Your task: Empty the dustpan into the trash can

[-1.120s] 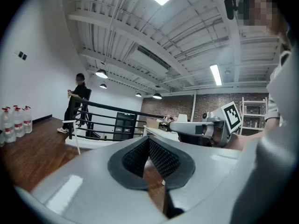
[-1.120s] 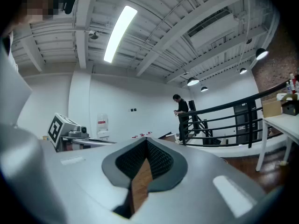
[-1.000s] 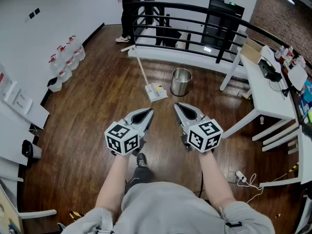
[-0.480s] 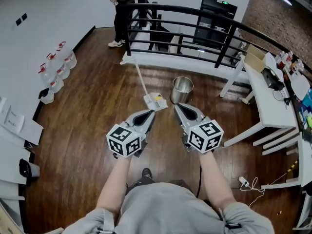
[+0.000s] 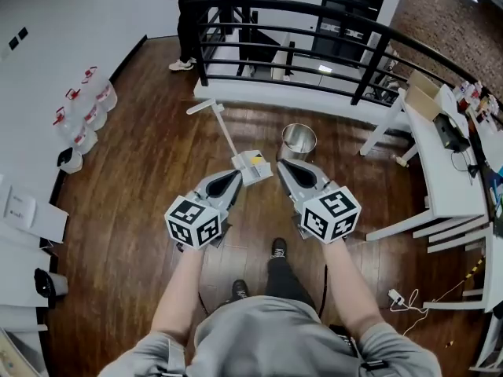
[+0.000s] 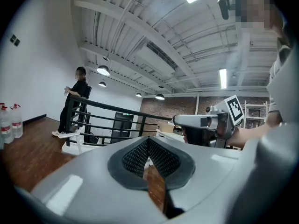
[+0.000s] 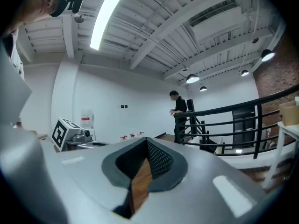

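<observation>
At the front of the person's reach, the left tongs (image 5: 233, 181) are pressed together with nothing between the pads, and the right tongs (image 5: 284, 169) are closed and empty as well; through each pair you see only wooden floor (image 5: 141, 210) and the far end of the room. So, as I judge it, the job has not really begun: the dustpan (image 5: 253, 166) lies on the floor ahead of the two tips, showing between them from the head view, untouched, its long handle (image 5: 222, 128) slanting up and away towards the left. The metal trash can (image 5: 299, 140) stands upright just beside the pan, a little further off and to the right (whether there is anything in the pan I cannot make out from here). What remains is everything that counts: getting within reach, opening a pair of tongs, taking the handle, lifting the pan and tipping it over the can's mouth. Both forearms are held out in front, side by side and roughly parallel, the tongs pointing forward and close to level, the marker cubes riding on top near the wrists. One foot (image 5: 277, 248) is planted ahead of the other, in line with the pan. Beyond the can runs a black railing (image 5: 330, 45) with another person (image 5: 187, 6) standing at it; a white bench (image 5: 440, 148) sits off to the right.
</observation>
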Motion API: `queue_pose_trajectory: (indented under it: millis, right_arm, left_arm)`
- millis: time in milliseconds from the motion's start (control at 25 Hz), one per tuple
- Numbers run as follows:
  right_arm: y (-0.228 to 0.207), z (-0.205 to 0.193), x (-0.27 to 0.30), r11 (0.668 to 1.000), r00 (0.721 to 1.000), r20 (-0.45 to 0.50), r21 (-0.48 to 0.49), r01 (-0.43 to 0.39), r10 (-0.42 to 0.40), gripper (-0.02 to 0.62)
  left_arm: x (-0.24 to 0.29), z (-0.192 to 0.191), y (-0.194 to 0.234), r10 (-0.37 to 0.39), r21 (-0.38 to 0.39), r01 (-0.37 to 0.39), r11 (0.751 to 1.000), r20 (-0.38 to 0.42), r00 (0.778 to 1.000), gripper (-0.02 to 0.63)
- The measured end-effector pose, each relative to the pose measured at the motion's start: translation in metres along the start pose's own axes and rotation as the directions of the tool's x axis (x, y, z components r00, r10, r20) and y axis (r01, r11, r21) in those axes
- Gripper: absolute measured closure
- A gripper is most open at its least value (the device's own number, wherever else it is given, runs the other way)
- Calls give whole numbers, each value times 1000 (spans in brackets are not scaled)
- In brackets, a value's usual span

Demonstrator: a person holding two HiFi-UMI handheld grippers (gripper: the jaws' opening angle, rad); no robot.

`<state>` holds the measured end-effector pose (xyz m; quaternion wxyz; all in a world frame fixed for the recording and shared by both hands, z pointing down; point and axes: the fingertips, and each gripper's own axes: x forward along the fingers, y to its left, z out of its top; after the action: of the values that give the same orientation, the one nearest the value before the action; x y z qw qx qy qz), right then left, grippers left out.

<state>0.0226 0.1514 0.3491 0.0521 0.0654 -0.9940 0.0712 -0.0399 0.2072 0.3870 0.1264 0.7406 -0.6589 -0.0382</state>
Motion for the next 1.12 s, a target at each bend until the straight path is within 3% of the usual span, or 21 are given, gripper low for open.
queue_pose_trajectory:
  millis: [280, 560, 840, 1120]
  right_arm:
    - [-93, 2, 64, 994, 996, 8, 58, -92, 92, 595]
    - [-156, 7, 117, 975, 982, -6, 119, -186, 188, 595]
    - [-171, 8, 176, 968, 974, -37, 119, -219, 225, 595]
    - [-185, 2, 228, 985, 980, -110, 67, -161, 168, 595]
  left_arm:
    - [81, 20, 56, 143, 6, -144, 990, 72, 987, 606]
    - [137, 27, 109, 269, 4, -270, 963, 42, 962, 606]
    - [150, 13, 173, 299, 6, -299, 954, -3, 954, 606]
    - [168, -21, 255, 281, 44, -279, 959, -37, 959, 606]
